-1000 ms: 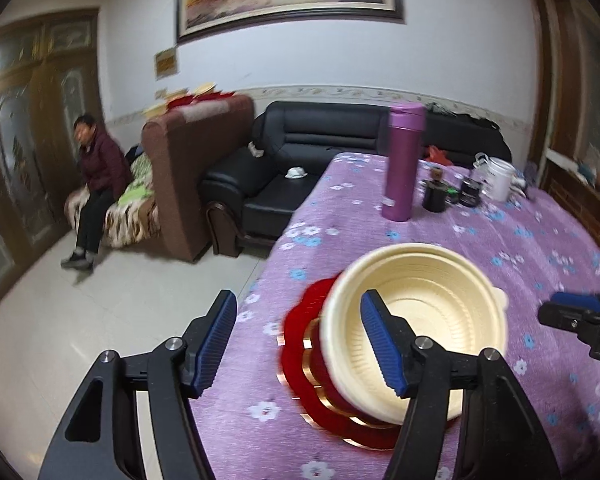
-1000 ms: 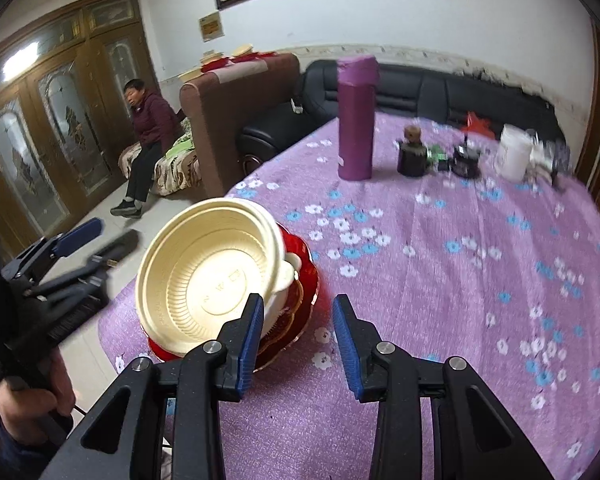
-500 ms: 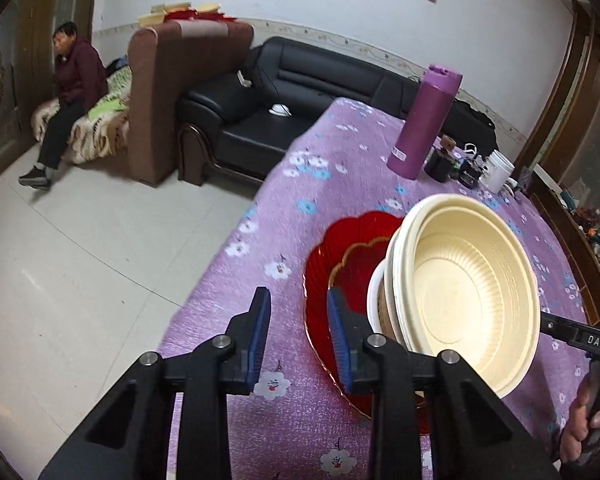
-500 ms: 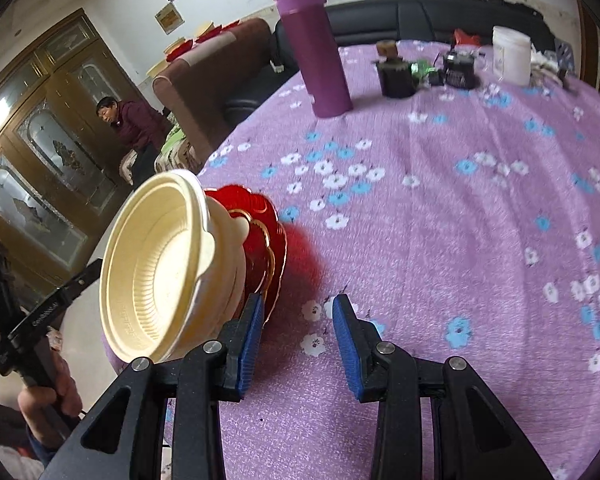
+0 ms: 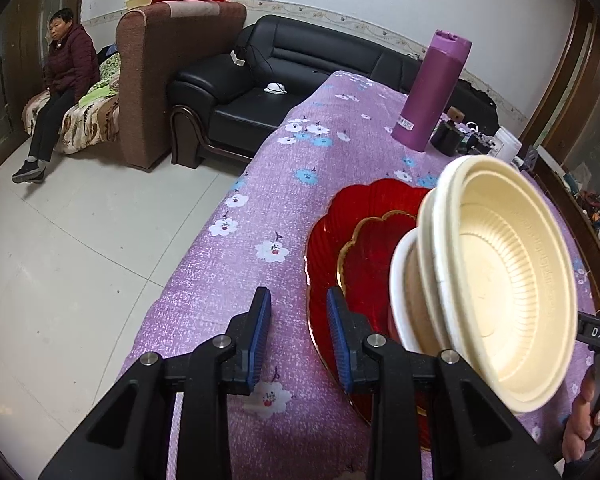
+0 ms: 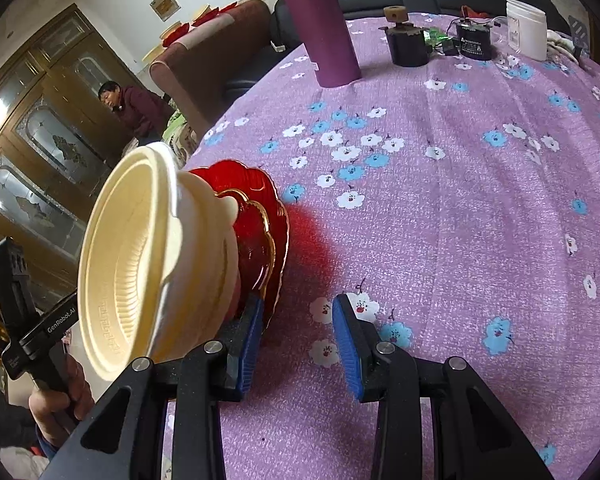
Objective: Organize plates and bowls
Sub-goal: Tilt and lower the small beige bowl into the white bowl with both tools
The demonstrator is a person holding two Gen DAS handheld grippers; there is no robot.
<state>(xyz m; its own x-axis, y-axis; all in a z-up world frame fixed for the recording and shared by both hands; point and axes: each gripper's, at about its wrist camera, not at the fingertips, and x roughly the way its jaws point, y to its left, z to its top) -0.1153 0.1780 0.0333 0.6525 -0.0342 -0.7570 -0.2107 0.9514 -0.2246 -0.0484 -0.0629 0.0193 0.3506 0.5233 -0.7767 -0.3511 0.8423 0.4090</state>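
Observation:
A stack of cream bowls point(image 5: 500, 280) sits on stacked red scalloped plates point(image 5: 364, 240) near the table's near-left edge. In the right wrist view the bowls point(image 6: 140, 272) and red plates point(image 6: 260, 224) lie left of my fingers. My left gripper point(image 5: 298, 336) is open with a narrow gap and empty, low over the cloth just left of the plates' rim. My right gripper point(image 6: 296, 344) is open and empty, its left finger point(image 6: 250, 340) close beside the plates' edge.
A purple flask point(image 5: 432, 92) stands further back on the purple flowered tablecloth point(image 6: 460, 200), with dark jars point(image 6: 408, 46) and a white tub point(image 6: 526, 28). The table edge drops to the floor at left point(image 5: 80, 260). A sofa and a seated person point(image 5: 60, 92) are beyond.
Both grippers have dropped lower and closer to the plate stack. The left gripper narrowed from wide open a second ago. The stack stays in place.

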